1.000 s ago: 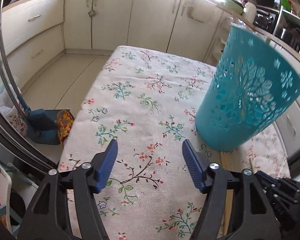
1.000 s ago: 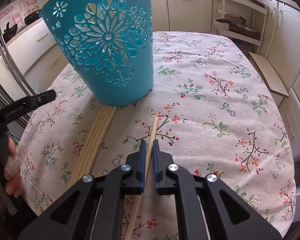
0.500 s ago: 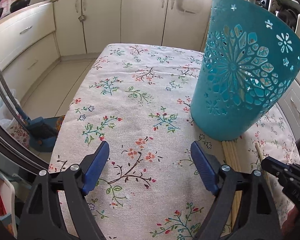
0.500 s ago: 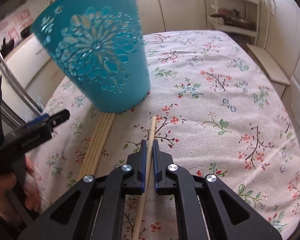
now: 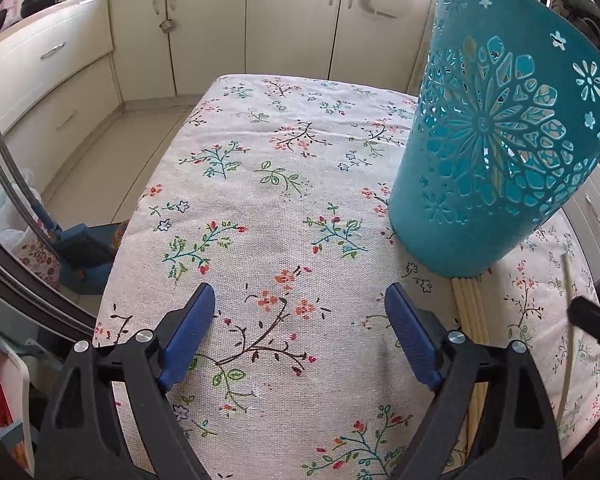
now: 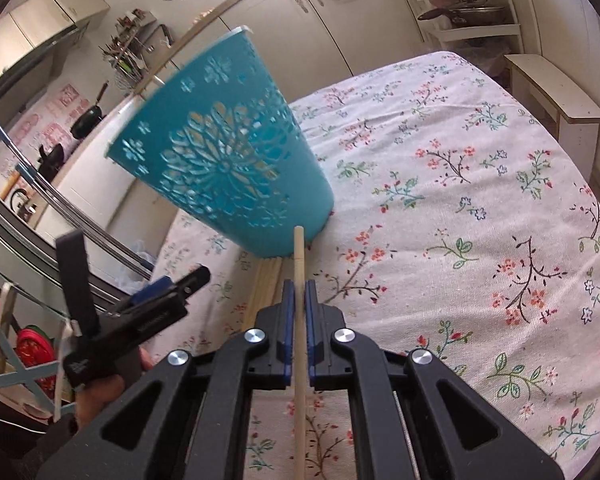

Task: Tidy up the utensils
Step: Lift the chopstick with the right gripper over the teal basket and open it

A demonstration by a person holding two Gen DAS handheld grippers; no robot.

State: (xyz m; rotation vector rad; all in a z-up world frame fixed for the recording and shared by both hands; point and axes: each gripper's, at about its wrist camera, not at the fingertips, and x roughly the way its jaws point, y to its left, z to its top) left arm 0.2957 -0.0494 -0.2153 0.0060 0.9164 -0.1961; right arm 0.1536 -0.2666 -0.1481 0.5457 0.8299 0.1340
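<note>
A teal perforated holder (image 5: 496, 148) stands on the flowered tablecloth (image 5: 284, 184); it also shows in the right wrist view (image 6: 228, 168). Several wooden chopsticks (image 5: 470, 312) lie side by side in front of its base, also seen in the right wrist view (image 6: 264, 284). My right gripper (image 6: 299, 284) is shut on one wooden chopstick (image 6: 299, 264), lifted off the cloth with its tip near the holder's base. This stick shows at the right edge of the left wrist view (image 5: 567, 320). My left gripper (image 5: 300, 312) is open and empty above the cloth, left of the holder.
Cream kitchen cabinets (image 5: 292, 20) run behind the table. A blue dustpan (image 5: 80, 248) sits on the floor at the left. A low wooden shelf (image 6: 556, 92) stands by the table's right side. The left gripper (image 6: 156, 304) shows in the right wrist view.
My right gripper has lifted the chopstick off the cloth and tilted, its tip now nearer the holder. My left gripper has drifted slightly, still open.
</note>
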